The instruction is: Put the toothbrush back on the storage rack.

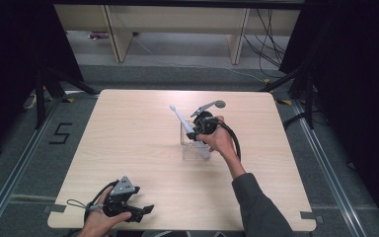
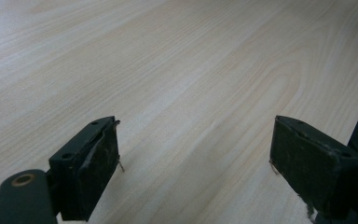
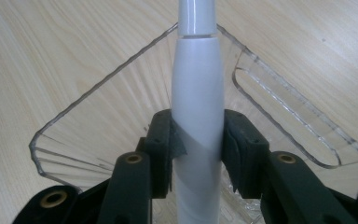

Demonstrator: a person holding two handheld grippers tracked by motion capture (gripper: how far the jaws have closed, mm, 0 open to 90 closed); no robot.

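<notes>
- The toothbrush (image 3: 196, 121) stands tilted in a clear holder (image 3: 70, 135) mid-desk (image 1: 128, 148), head leaning far-left
- Right hand-held gripper (image 3: 196, 149) is clamped on its thick white handle, pads pressing both sides
- Left hand-held gripper (image 2: 196, 172) sits open and empty over the near-left desk
- The brush looks light and stiff; its smooth round body may well slip or twist, so the thick lower handle is the best place to hold
- The holder seems light, hard plastic and could tip or slide if the brush drags on it
</notes>
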